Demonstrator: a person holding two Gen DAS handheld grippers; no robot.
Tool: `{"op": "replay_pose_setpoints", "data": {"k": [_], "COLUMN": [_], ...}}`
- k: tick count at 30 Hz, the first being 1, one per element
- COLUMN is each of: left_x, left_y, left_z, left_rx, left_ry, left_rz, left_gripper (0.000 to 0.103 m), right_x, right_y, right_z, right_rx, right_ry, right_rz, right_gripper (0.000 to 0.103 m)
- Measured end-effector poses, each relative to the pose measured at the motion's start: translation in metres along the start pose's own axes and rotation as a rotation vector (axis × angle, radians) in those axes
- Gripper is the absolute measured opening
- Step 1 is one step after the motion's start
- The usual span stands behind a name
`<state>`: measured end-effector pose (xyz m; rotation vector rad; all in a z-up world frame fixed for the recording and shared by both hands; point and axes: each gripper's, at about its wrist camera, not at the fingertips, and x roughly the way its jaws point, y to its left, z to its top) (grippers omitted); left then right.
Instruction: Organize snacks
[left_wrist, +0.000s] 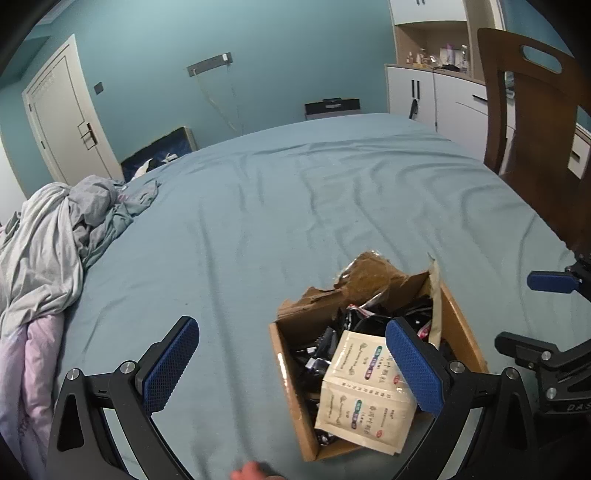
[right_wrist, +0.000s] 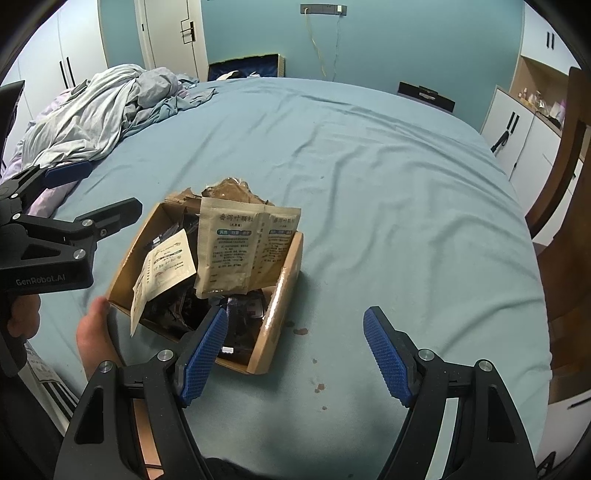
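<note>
Hovering left gripper: left gripper (left_wrist: 291, 363) angled down over the bed, its blue-padded jaws spread wide with nothing between them; one pad (left_wrist: 170, 363) sits over bare sheet, the other over the near side of the box.
Right gripper: right gripper (right_wrist: 295, 356) also tilted down toward the bed, jaws spread, nothing pinched; its left pad (right_wrist: 203, 360) overlaps the near end of the box in view, its right pad over bare sheet.
Hands: part of a hand (right_wrist: 22, 314) wraps the left gripper's handle in the right wrist view; a bare foot or hand (right_wrist: 94, 332), I cannot tell which, rests on the sheet touching the box's near corner.
Snack box: open cardboard box (right_wrist: 271, 328) with torn flaps lies on the bed just ahead of both grippers, between them.
Contents: dark wrapped packets (right_wrist: 177, 314) fill the bottom; a beige twin sachet (right_wrist: 236, 251) stands upright against the far side, and a second beige sachet (right_wrist: 162, 269) leans tilted at the left wall.
Surface: wrinkled blue-green bedsheet (right_wrist: 369, 184), with a few small reddish spots (right_wrist: 317, 386) near the box.
Bedding: crumpled grey and pink bedding (left_wrist: 48, 240) heaped at the bed's left edge.
Room: teal wall with a power strip (left_wrist: 210, 64) and hanging cables, a white door (left_wrist: 64, 110), white cabinets (left_wrist: 417, 92) with small bottles on the shelf, and a wooden chair (left_wrist: 532, 122) at the bed's right side.
</note>
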<state>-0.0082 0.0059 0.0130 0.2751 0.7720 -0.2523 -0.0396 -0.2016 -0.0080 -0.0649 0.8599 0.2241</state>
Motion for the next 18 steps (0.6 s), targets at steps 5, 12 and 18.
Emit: {"op": "replay_pose_setpoints", "data": {"k": [5,12,18], "left_x": [0.0027,0.0047,0.0035], "left_y": [-0.0005,0.0002,-0.0026], "left_z": [0.0003,0.0009,0.0004], "left_rx": [-0.002,-0.013,0.0], "left_ry": [0.01,0.025,0.019], "left_rz": [-0.013,-0.042,-0.052], "left_gripper": [0.103,0.103,0.103], "right_x": [0.0008,0.0008,-0.0011], "right_y": [0.0035,0.0053,0.0051], "right_z": [-0.0008,-0.0005,-0.0015], "right_rx": [-0.009,-0.01,-0.007], "right_ry": [0.005,0.002,-0.009], "right_rz": [-0.007,-0.014,-0.013], "right_gripper": [0.076,0.076,0.076]}}
